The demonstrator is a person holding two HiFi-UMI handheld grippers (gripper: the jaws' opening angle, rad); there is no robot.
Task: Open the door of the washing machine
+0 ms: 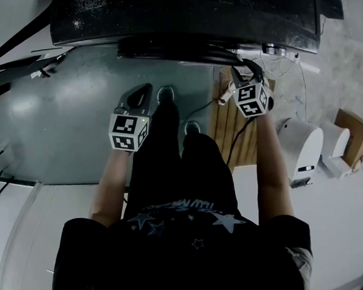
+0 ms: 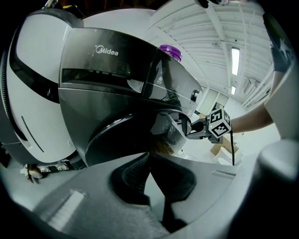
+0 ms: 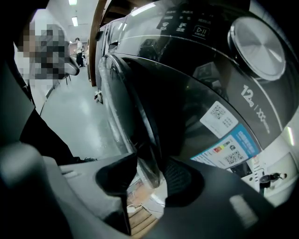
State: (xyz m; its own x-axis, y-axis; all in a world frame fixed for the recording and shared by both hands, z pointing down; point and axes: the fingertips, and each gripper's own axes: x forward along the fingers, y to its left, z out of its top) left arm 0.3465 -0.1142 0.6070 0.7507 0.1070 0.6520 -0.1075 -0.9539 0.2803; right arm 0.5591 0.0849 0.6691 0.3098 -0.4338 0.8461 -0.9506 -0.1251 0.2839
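Observation:
The dark washing machine (image 1: 184, 11) fills the top of the head view, with its round door (image 1: 181, 48) bulging toward me. My right gripper (image 1: 243, 72) is at the door's right side. In the right gripper view the door's clear rim (image 3: 150, 170) stands between the jaws of that gripper (image 3: 152, 163), and both pads look to touch it. The left gripper view shows the right gripper (image 2: 187, 126) at the door's (image 2: 121, 135) edge. My left gripper (image 1: 145, 91) hangs lower left of the door over the floor, and its tips (image 2: 149, 156) meet on nothing.
A wooden pallet (image 1: 233, 128) lies under the right gripper, with a black cable (image 1: 240, 137) across it. White appliances (image 1: 306, 148) and a cardboard box (image 1: 354, 132) stand at the right. A purple cap (image 2: 170, 51) sits on the machine's top. Grey floor (image 1: 62, 118) spreads to the left.

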